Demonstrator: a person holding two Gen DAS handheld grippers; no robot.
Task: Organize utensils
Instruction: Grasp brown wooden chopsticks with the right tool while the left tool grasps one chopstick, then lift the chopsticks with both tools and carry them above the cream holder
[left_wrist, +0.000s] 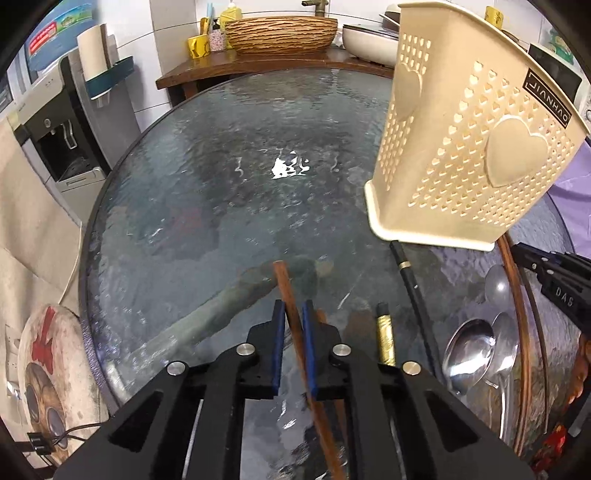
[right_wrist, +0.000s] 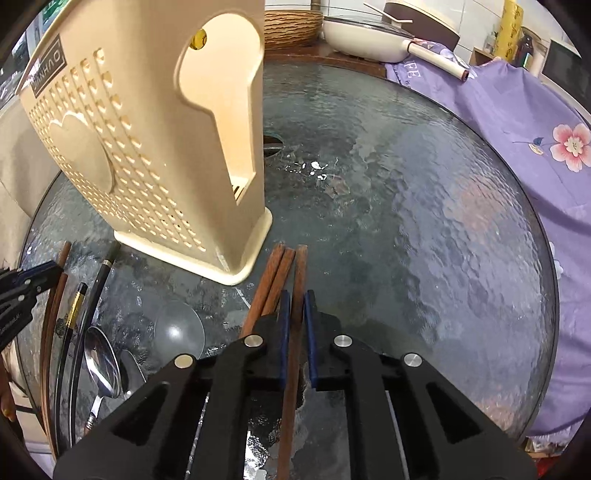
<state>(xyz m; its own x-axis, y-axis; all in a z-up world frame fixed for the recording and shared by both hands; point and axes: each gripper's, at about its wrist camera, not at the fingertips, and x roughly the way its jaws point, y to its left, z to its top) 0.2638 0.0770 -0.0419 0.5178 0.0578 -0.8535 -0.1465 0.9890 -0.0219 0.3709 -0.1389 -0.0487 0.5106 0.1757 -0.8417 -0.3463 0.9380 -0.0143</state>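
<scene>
Both grippers clamped on chopsticks, holder ahead.

The left gripper pinches one brown wooden chopstick on the round textured glass table; the right gripper pinches another brown wooden chopstick. Lift each level and clear of its neighbours, then tip it upright over the cream perforated plastic utensil holder, just beyond the tips.
</scene>
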